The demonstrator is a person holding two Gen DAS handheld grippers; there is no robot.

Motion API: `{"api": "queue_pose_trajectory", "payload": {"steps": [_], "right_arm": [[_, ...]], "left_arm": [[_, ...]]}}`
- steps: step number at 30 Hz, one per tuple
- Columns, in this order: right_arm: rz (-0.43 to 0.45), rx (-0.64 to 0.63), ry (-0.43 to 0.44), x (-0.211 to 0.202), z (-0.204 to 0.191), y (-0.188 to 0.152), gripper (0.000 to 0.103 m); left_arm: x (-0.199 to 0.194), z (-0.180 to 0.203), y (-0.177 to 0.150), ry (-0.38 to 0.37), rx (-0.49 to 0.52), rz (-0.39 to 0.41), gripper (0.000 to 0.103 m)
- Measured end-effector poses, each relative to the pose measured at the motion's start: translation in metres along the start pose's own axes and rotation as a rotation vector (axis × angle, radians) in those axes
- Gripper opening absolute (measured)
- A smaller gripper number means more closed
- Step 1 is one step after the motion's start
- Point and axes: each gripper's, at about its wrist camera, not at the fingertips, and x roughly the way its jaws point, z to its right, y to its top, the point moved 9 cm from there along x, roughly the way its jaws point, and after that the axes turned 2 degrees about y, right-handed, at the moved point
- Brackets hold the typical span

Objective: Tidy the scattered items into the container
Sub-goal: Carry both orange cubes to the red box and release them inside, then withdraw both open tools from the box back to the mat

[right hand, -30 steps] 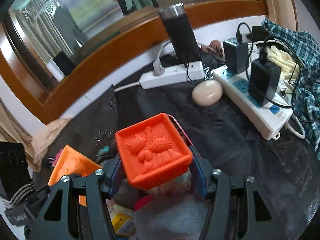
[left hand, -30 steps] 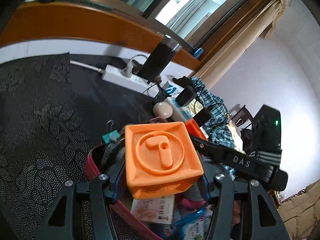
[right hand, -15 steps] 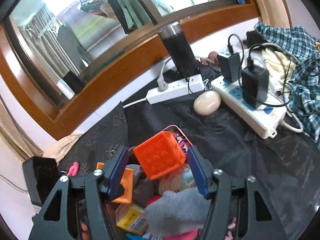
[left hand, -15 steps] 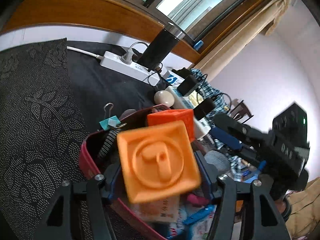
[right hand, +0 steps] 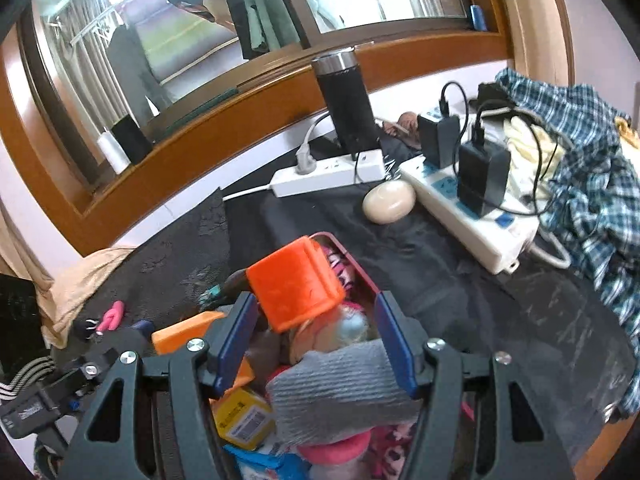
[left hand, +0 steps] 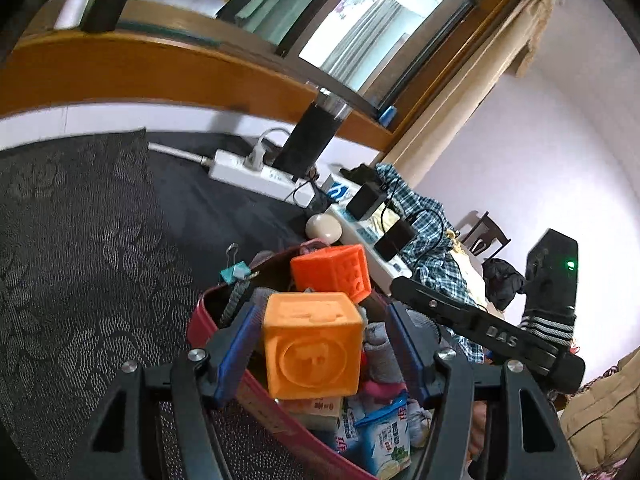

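The red container was heaped above its rim: a grey sock, a yellow box and two orange cubes filled its mouth, leaving no open gap between them. Behind it, a beige oval object, two white power strips with black chargers and a black tumbler blocked the far side. The dark table to the right of the container lay open up to the plaid cloth; the patterned mat to the left was likewise free.
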Motion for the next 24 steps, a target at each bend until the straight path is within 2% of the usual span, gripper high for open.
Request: {"api": "queue_pose_trajectory", "payload": {"steps": [3, 6, 13, 17, 20, 23, 24], "right_arm": [[0.033, -0.039, -0.003, -0.017, -0.006, -0.004, 0.065], [0.016, -0.106, -0.017, -0.02, -0.018, -0.015, 0.066], [-0.038, -0.202, -0.085, 0.009, -0.038, -0.029, 0.066], [-0.044, -0.215, -0.104, 0.016, -0.045, -0.031, 0.067], [0.006, -0.183, -0.072, 0.0, -0.052, -0.027, 0.067], [0.105, -0.179, -0.028, -0.026, -0.078, -0.021, 0.067], [0.13, -0.182, 0.002, -0.032, -0.09, -0.021, 0.067]], "left_arm": [[-0.008, 0.004, -0.001, -0.008, 0.008, 0.014, 0.065], [-0.019, 0.007, -0.001, -0.012, 0.012, 0.033, 0.065], [-0.038, -0.01, -0.002, 0.029, -0.016, 0.06, 0.065], [-0.059, -0.032, -0.001, 0.091, -0.033, 0.098, 0.065], [-0.081, -0.061, -0.002, 0.177, -0.052, 0.132, 0.066], [-0.104, -0.094, -0.003, 0.261, -0.083, 0.174, 0.08], [-0.115, -0.109, -0.003, 0.292, -0.101, 0.195, 0.081]]}}
